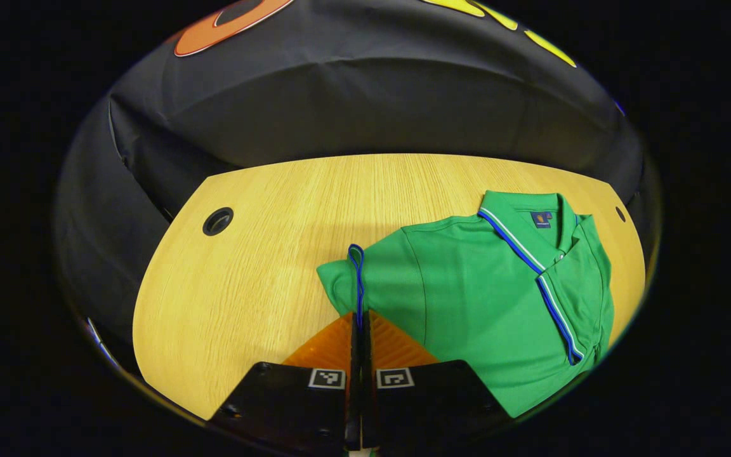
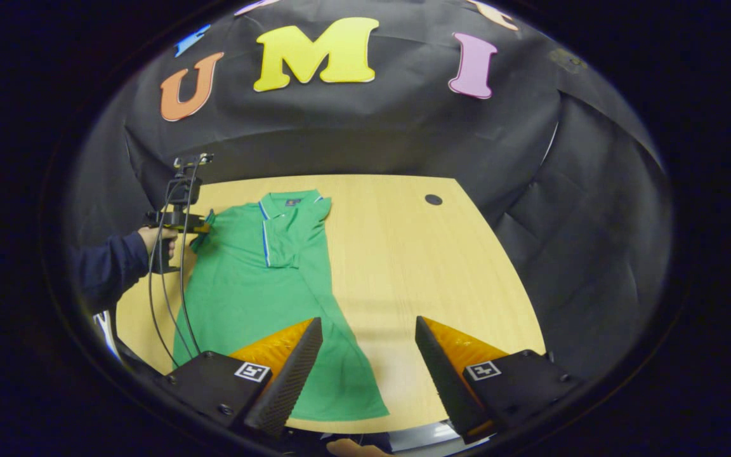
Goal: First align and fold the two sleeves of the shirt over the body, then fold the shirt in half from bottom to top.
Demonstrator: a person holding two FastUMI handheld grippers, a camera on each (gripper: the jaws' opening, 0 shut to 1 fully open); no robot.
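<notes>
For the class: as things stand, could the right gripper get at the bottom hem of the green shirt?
Probably yes. The right gripper is open and hangs just above the shirt near its bottom hem, with nothing lying between. The left gripper is shut on the sleeve at the far end.

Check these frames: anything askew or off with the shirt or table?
Nothing damaged or spilled. The green shirt lies slightly angled on the table, one sleeve already folded over the body. The left gripper is pinching the other sleeve's cuff, lifting it. The right gripper hangs open near the hem.
</notes>
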